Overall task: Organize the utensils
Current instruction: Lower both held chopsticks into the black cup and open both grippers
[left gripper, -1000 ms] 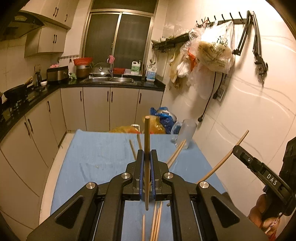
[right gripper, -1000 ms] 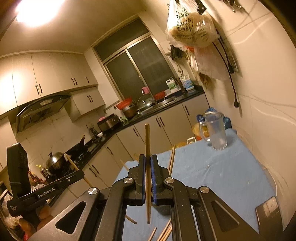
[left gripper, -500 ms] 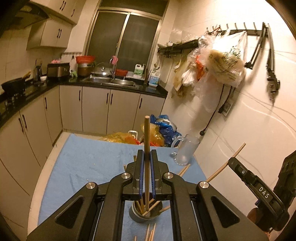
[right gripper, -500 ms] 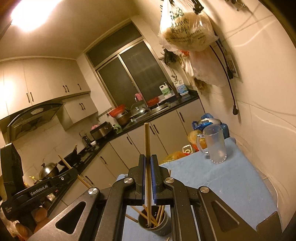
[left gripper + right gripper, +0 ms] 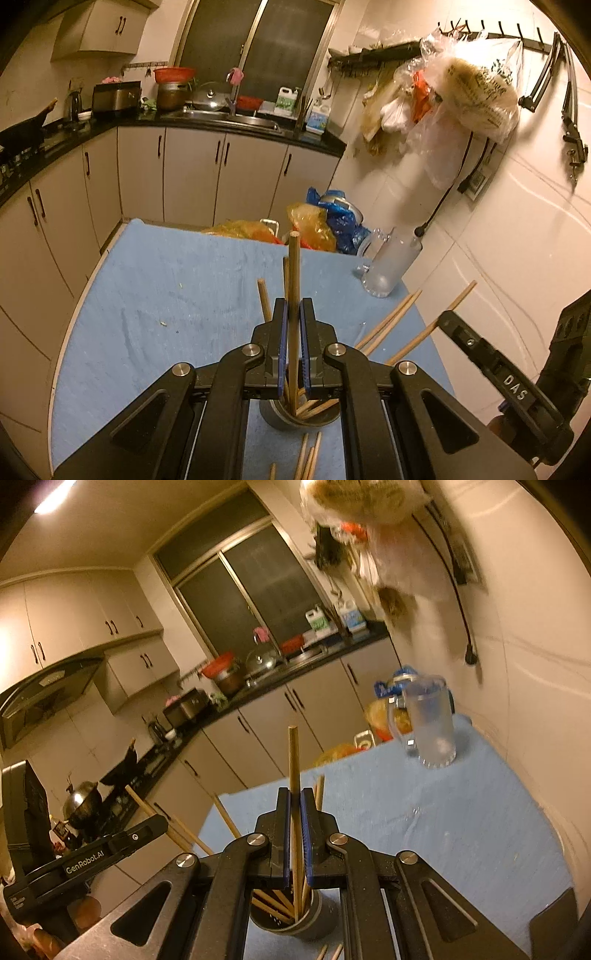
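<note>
My left gripper (image 5: 292,325) is shut on an upright wooden chopstick (image 5: 293,280) whose lower end reaches into a grey metal cup (image 5: 295,419) on the blue cloth. My right gripper (image 5: 294,812) is shut on another upright chopstick (image 5: 294,768), its lower end inside the same cup (image 5: 295,921). Several chopsticks lean in the cup (image 5: 388,325). Loose chopsticks (image 5: 308,456) lie on the cloth in front of the cup. Each gripper shows at the edge of the other's view.
A clear glass mug (image 5: 388,266) stands at the table's far right by the wall, also in the right wrist view (image 5: 430,723). Plastic bags (image 5: 317,225) sit beyond the table's far edge. Cabinets and a counter run along the left and back.
Both grippers came down over the cup. The held chopsticks' lower ends went from above the cloth into the cup. The right view tilted down and shows motion blur.
</note>
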